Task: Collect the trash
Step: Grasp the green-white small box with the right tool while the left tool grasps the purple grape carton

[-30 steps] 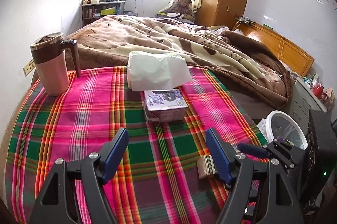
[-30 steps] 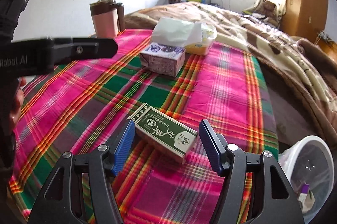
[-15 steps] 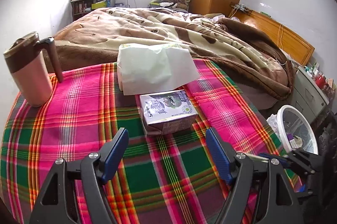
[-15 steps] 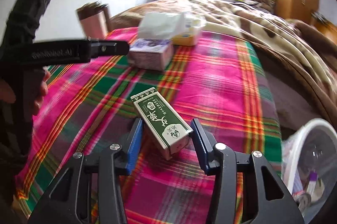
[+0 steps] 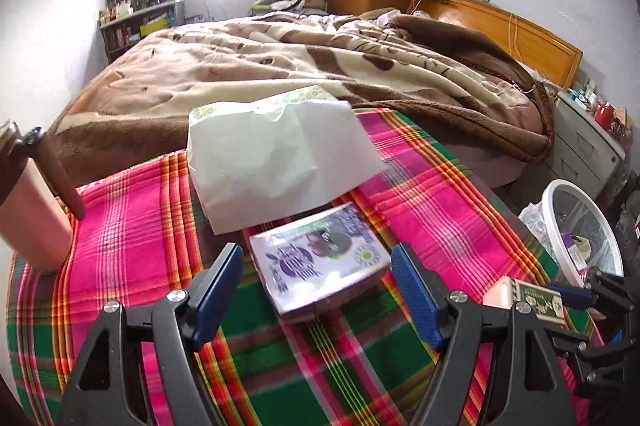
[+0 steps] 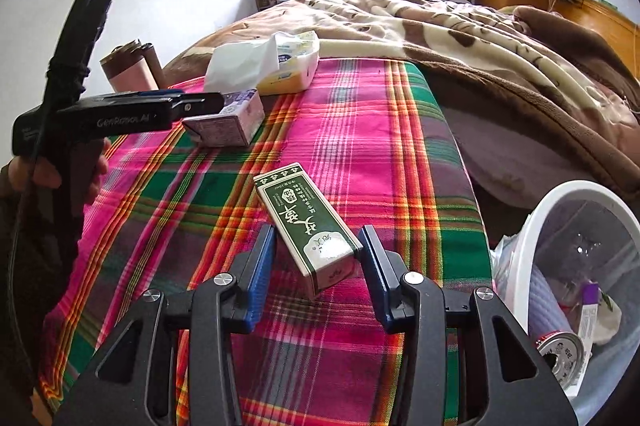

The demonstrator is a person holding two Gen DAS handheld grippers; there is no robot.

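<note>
**Plaid table, bin past its right edge**

Plaid cloth (image 6: 360,129) lies clear between boxes. Left gripper (image 5: 316,290) is held wide around the purple box (image 5: 320,262), untouched. Right gripper (image 6: 318,262), just closing, brackets the green box (image 6: 308,222); contact cannot be told. Bin (image 6: 532,226) stands beside.

woven plaid pink-green tablecloth (image 6: 360,113): matt cloth | green rectangular cardboard box (image 6: 308,226): smooth, slightly glossy | purple-printed carton (image 5: 320,262): glossy film | white round bin (image 6: 532,238): smooth plastic

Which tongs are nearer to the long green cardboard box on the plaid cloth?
Right. The right tongs straddle the long green cardboard box, jaws just closing around it. The left tongs are farther left, framing the purple-printed carton.
</note>
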